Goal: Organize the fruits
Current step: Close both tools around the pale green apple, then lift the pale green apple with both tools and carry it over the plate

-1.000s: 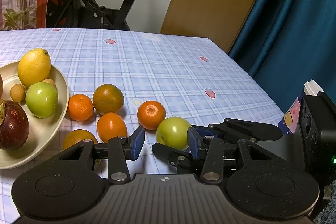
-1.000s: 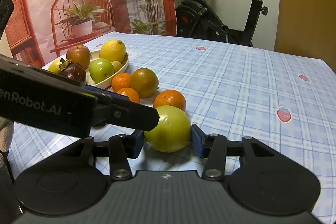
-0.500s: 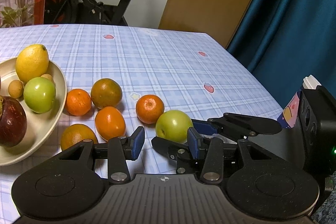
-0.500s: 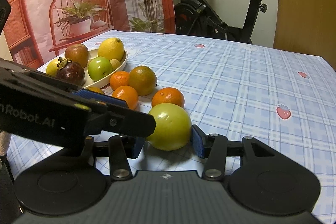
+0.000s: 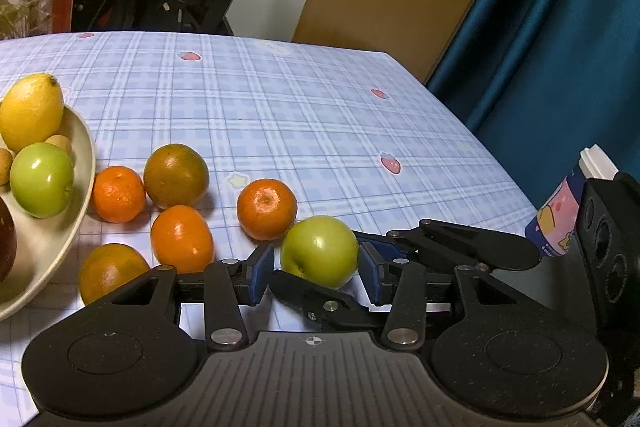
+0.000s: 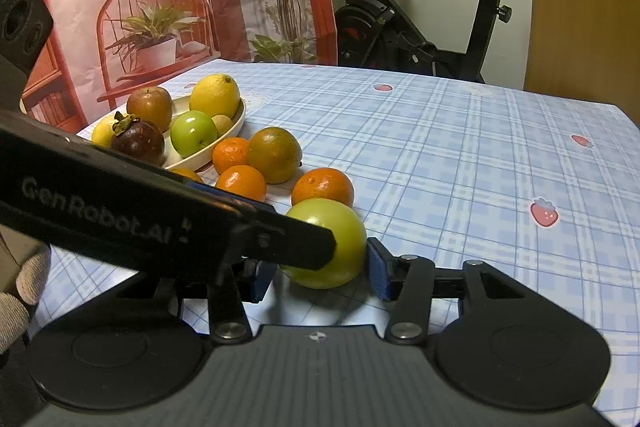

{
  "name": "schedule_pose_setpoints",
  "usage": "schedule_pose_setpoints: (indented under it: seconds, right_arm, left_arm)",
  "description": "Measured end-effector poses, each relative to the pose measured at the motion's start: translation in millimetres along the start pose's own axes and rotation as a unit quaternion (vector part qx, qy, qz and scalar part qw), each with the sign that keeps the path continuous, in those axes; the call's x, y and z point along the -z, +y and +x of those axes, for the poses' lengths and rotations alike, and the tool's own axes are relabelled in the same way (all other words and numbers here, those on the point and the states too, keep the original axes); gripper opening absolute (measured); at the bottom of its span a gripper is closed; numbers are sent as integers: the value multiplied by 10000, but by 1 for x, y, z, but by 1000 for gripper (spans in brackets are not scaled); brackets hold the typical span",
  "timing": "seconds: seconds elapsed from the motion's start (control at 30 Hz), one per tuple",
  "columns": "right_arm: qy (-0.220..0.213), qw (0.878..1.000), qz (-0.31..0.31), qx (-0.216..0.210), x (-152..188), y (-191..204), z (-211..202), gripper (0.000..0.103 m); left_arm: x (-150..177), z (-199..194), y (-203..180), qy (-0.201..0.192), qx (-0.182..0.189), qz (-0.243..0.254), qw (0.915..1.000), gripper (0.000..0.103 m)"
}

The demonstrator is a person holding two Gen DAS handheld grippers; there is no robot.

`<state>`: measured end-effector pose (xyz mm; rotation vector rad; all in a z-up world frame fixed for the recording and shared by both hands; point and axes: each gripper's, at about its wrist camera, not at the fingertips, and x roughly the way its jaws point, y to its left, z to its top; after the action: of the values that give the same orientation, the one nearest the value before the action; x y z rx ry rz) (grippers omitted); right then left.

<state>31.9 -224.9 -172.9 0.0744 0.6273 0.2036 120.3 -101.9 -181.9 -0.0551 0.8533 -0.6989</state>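
A loose green apple (image 5: 319, 251) rests on the checked tablecloth, and both grippers meet around it. My right gripper (image 6: 320, 277) is shut on it, blue pads against its sides; in the left wrist view the right gripper's fingers (image 5: 460, 247) reach in from the right. My left gripper (image 5: 316, 275) has the apple between its tips. Its jaws are opening, with a thin gap at the left pad. The left gripper's near finger (image 6: 260, 231) crosses in front of the apple. Several oranges (image 5: 266, 209) lie between the apple and a cream bowl (image 5: 86, 187).
The bowl (image 6: 238, 115) holds a lemon (image 6: 215, 95), a second green apple (image 6: 194, 133), a red apple (image 6: 149, 107) and a mangosteen (image 6: 138, 143). A cartoon-labelled bottle (image 5: 560, 215) stands at the table's right edge. An exercise bike (image 6: 400, 27) stands beyond the table. A gloved hand (image 6: 24, 275) shows at left.
My left gripper has shifted so the green apple, earlier off by its right pad, now sits centred between its tips. The right gripper and the apple have stayed put.
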Motion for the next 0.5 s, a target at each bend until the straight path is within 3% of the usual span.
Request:
schedule_pose_setpoints:
  seconds: [0.23, 0.37, 0.5]
  right_arm:
    - [3, 10000, -6, 0, 0, 0, 0, 51]
    - [-8, 10000, -12, 21, 0, 0, 0, 49]
    - [-22, 10000, -71, 32, 1, 4, -3, 47]
  left_arm:
    - [3, 7, 0, -9, 17, 97, 10000, 55]
    - [3, 3, 0, -71, 34, 110, 9999, 47]
    - [3, -4, -2, -76, -6, 177, 9998, 47]
